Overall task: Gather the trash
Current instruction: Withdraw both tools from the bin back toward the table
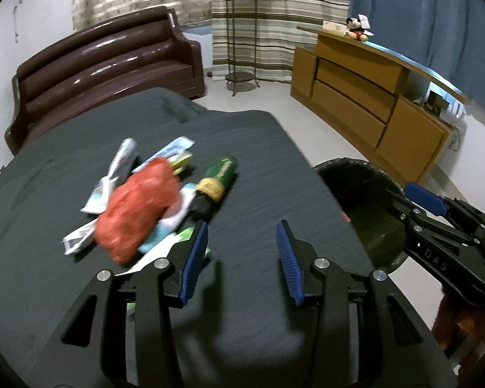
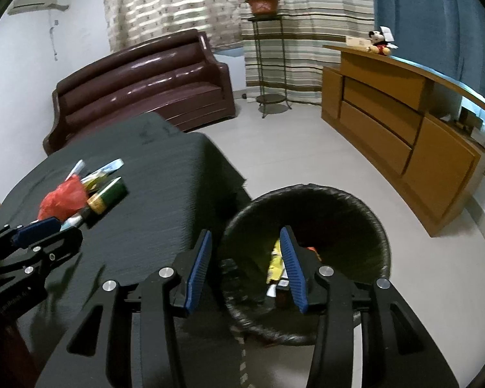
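Observation:
A heap of trash lies on the dark-clothed table: a crumpled red bag, a green bottle with a yellow band, and white and blue wrappers. My left gripper is open and empty just right of the heap. A black-lined bin stands on the floor beside the table, with a yellow wrapper inside. My right gripper is open and empty above the bin's near rim. The bin also shows in the left wrist view, as does the right gripper.
A brown sofa stands behind the table. A wooden cabinet with a plush toy runs along the right. A plant stand is by the curtains. Pale floor lies between the furniture.

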